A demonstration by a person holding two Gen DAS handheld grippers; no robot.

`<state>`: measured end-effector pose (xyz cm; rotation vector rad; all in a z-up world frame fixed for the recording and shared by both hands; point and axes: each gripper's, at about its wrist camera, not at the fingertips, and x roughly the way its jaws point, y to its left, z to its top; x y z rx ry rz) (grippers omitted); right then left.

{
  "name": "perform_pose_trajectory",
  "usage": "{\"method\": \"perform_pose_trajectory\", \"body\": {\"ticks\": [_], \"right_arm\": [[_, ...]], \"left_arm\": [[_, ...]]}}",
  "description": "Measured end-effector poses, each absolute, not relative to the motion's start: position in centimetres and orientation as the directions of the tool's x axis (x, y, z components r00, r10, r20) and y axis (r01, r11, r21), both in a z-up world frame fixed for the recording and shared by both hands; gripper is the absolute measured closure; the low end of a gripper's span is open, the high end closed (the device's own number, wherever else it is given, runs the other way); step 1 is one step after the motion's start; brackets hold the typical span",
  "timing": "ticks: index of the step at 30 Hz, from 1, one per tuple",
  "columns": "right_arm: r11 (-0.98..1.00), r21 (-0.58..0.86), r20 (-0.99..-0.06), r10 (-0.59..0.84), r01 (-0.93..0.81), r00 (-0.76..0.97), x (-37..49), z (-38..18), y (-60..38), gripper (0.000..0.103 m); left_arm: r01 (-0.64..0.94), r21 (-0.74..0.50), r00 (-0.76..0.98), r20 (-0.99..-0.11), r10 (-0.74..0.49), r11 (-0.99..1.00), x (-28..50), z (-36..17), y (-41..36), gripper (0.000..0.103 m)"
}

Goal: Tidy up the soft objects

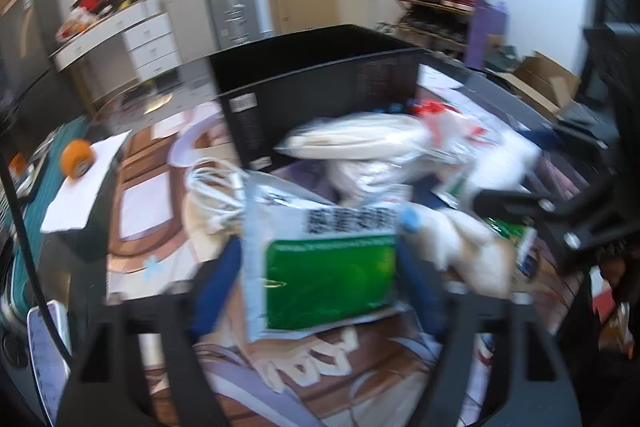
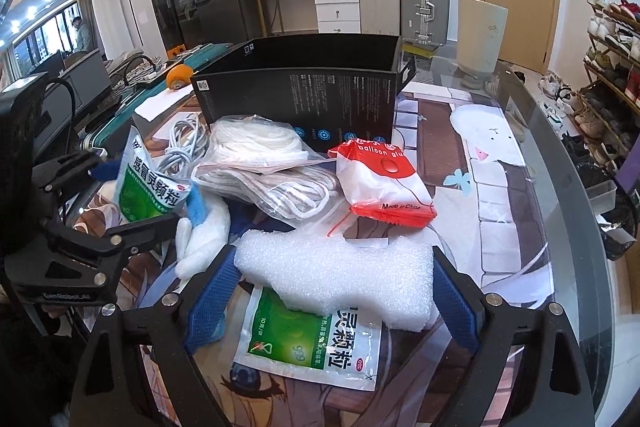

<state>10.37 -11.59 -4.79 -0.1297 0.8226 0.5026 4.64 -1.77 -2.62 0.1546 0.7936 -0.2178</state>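
My left gripper (image 1: 320, 259) is shut on a green-and-white medicine sachet (image 1: 328, 267), held tilted above the table; it also shows in the right wrist view (image 2: 150, 187). My right gripper (image 2: 334, 279) has its blue pads against both ends of a white foam block (image 2: 336, 275) that lies on a second green sachet (image 2: 308, 343). An open black box (image 2: 304, 95) stands behind the pile. Bagged white rope (image 2: 272, 167), a red-and-white balloon glue packet (image 2: 380, 183) and a white plush toy (image 2: 204, 231) lie between.
A coiled white cable (image 2: 180, 147) lies left of the box. An orange tape roll (image 2: 179, 75) sits on paper at the far left. The glass table edge (image 2: 560, 195) curves along the right, with shoe racks beyond.
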Motion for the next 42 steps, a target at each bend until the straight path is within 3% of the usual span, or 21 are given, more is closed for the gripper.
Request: {"method": "perform_pose_trajectory", "body": {"ticks": [4, 7, 21, 23, 34, 37, 39, 41, 42], "right_arm": [[0.877, 0.074, -0.724, 0.375, -0.476, 0.579, 10.0, -4.5, -11.6, 0.011], [0.876, 0.065, -0.718, 0.374, -0.478, 0.587, 9.6, -4.1, -11.5, 0.011], [0.878, 0.05, -0.671, 0.382, -0.476, 0.635, 7.2, -1.7, -12.1, 0.011], [0.878, 0.047, -0.661, 0.385, -0.476, 0.644, 6.8, -1.3, -12.1, 0.011], [0.873, 0.038, -0.651, 0.391, -0.486, 0.651, 6.3, -0.6, -11.9, 0.011], [0.873, 0.038, -0.653, 0.39, -0.486, 0.649, 6.4, -0.7, -11.9, 0.011], [0.871, 0.04, -0.655, 0.393, -0.49, 0.646, 6.4, -0.8, -11.8, 0.011], [0.869, 0.041, -0.657, 0.395, -0.493, 0.642, 6.5, -0.9, -11.7, 0.011], [0.869, 0.042, -0.658, 0.396, -0.494, 0.64, 6.5, -1.0, -11.7, 0.011]], "left_arm": [[0.303, 0.07, 0.684, -0.71, -0.165, 0.95, 3.7, -2.5, -2.5, 0.062], [0.308, 0.029, 0.676, -0.71, -0.198, 0.951, 3.4, -2.2, -2.1, 0.068], [0.279, -0.019, 0.732, -0.643, -0.225, 0.96, 1.7, 0.7, -1.2, 0.07], [0.271, -0.018, 0.742, -0.633, -0.22, 0.963, 1.6, 1.2, -0.9, 0.082], [0.255, -0.019, 0.745, -0.634, -0.209, 0.967, 1.7, 1.3, -0.3, 0.083], [0.242, -0.019, 0.73, -0.656, -0.195, 0.97, 1.7, 0.7, 0.1, 0.078], [0.23, -0.014, 0.727, -0.662, -0.181, 0.973, 1.5, 0.5, 0.4, 0.054], [0.22, 0.001, 0.726, -0.668, -0.163, 0.975, 1.1, 0.2, 0.8, 0.022], [0.211, 0.015, 0.733, -0.664, -0.148, 0.977, 0.8, 0.2, 1.0, 0.015]]}}
